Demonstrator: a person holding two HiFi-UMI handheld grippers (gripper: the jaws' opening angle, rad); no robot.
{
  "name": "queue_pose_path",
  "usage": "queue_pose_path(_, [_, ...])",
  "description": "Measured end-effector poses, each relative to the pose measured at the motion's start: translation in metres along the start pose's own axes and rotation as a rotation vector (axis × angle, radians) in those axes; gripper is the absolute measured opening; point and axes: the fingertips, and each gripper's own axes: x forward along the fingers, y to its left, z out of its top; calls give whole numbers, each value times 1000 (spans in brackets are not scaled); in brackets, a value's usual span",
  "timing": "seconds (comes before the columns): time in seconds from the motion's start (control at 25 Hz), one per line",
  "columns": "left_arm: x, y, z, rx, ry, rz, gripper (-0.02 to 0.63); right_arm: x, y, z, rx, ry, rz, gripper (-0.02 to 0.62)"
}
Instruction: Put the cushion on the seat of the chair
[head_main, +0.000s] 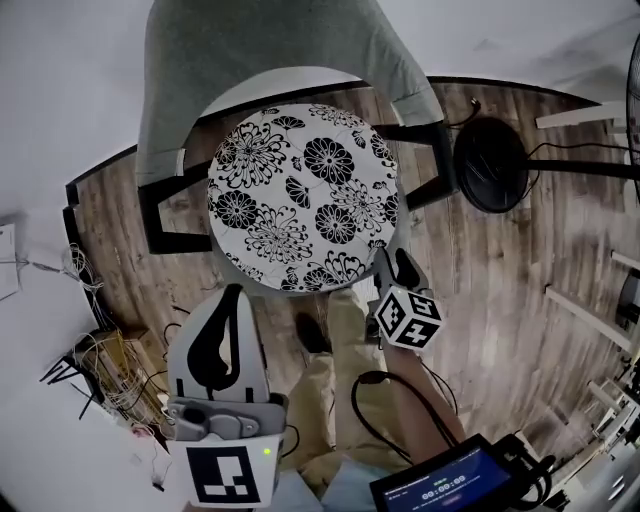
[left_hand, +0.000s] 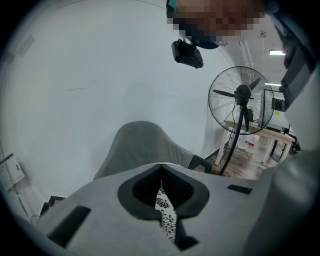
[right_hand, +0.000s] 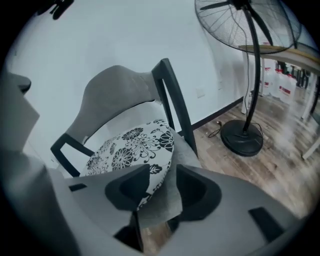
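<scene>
The round white cushion with black flowers lies flat on the seat of the grey chair, in front of its tall backrest. My right gripper hovers at the cushion's near right edge. Its jaws stand open and press on nothing. In the right gripper view the cushion and the grey seat front show past the open right gripper. My left gripper is shut and empty, just short of the cushion's near left edge. Its jaws hide most of the cushion.
A standing fan has its black base on the wooden floor right of the chair, and the fan also shows in the left gripper view. Loose cables lie at the left. The person's legs and a small screen are below.
</scene>
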Motion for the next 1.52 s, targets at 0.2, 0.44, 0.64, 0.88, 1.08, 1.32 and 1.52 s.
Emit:
queue_pose_path(0.2, [16,10,-2,-3,31,-5,9,27,0,1,-39,70,-11,169])
queue_pose_path(0.44, [28,20,-4,-13,45,16,9,49,11,-4,-83,150,-5,36])
queue_pose_path(0.64, [28,26,-3,-19,50,29,9,39,8,-8,-92,157,-19,18])
queue_pose_path(0.88, [24,26,-1,-19,45,28,9,22,6,-20,-86,155,-45,17])
queue_pose_path(1.08, [25,43,6,-18,46,25,9,16,8,-29,-66,179,-90,17])
queue_pose_path(1.32, [22,43,9,-21,35,21,9,16,11,-30,-37,177,-70,44])
queue_pose_path(1.52, [10,32,16,-26,21,10,9,1,14,-11,-19,133,-54,104])
